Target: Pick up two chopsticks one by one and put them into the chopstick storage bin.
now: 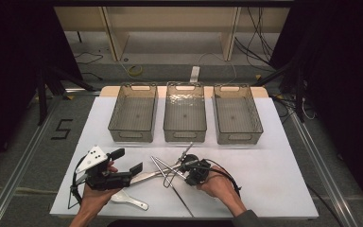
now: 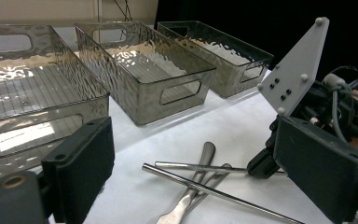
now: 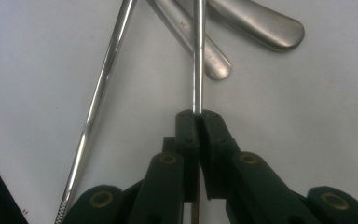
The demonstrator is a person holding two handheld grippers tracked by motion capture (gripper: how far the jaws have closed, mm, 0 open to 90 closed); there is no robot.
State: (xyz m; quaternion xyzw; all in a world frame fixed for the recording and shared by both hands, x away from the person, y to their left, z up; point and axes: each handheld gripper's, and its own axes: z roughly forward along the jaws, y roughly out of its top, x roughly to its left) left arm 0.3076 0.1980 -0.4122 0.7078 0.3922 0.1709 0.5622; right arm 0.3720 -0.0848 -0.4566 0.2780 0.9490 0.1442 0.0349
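White table [image 1: 274,189], right tongs [image 3: 198,114] low, clamped on steel rod [image 3: 197,56]

Dim, soft-focus pictures; overhead light glares on the clear bins [image 2: 144,79], surroundings black.

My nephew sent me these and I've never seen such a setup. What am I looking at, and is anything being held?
A person holds a hand tool with two black jaws in each hand. One picture looks down from above; the other two come from cameras riding on each tool. On the white table stand three clear bins, with metal cutlery lying in front. The right gripper is shut on a thin metal rod. The left gripper is open, holding nothing.
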